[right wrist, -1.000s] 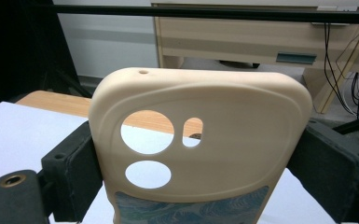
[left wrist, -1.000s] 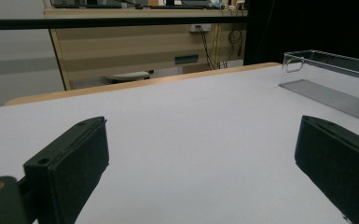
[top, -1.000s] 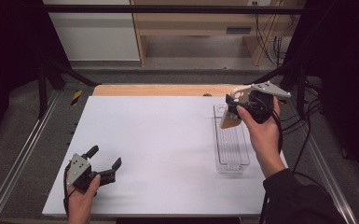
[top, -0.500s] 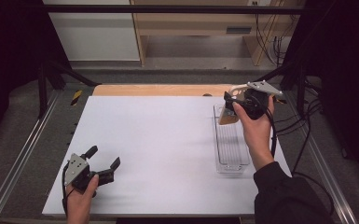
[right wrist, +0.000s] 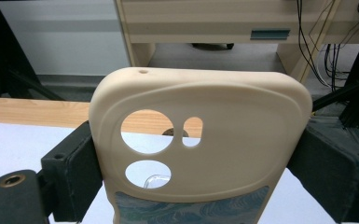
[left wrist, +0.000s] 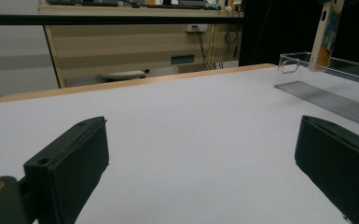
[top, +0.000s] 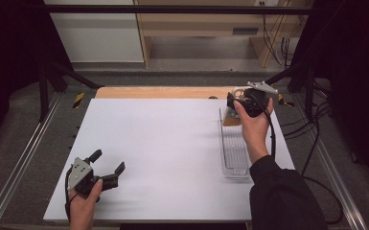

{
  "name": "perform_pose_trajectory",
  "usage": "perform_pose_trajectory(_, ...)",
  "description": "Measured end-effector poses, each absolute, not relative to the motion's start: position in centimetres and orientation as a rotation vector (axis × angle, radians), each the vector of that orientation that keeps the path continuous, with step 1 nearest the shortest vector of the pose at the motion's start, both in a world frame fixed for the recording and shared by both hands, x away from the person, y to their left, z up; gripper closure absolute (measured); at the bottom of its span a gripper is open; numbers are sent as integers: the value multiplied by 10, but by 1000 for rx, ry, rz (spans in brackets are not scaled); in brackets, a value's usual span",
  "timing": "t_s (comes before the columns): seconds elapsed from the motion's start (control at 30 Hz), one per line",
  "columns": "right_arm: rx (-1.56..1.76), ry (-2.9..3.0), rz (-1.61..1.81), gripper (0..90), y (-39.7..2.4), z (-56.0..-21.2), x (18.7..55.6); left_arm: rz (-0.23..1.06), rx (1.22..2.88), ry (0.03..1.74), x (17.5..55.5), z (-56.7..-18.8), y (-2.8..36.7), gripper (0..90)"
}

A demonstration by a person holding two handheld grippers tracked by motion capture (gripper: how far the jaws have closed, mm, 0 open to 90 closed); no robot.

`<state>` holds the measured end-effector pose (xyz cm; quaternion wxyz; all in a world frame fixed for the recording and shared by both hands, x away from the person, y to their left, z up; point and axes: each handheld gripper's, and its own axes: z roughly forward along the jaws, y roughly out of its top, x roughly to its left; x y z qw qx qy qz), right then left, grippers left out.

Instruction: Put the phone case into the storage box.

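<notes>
phone case [right wrist: 200, 140]: matt beige rubbery plastic | tray [top: 234, 155]: clear glossy ribbed plastic | table [top: 163, 143]: smooth matt white, wood edge

A cream-coloured soft rubber phone case [right wrist: 200, 140] with rounded corners stands upright, clamped at its left and right edges by the two black jaws of the right gripper [right wrist: 198, 158]. Two round camera holes and a small oval slot pierce its left half. A blue-green patterned panel shows along its lower edge. Beyond lie the white table top [right wrist: 23, 140] and its far pale wooden edge strip [right wrist: 28, 112].
</notes>
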<state>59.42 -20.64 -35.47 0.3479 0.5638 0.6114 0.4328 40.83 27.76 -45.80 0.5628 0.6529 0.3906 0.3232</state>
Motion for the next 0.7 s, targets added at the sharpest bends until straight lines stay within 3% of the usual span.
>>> perform_pose_trajectory(0.7,1479,1554,1026,108,-199,-379,620,752,1539,914,408,-458,275,28)
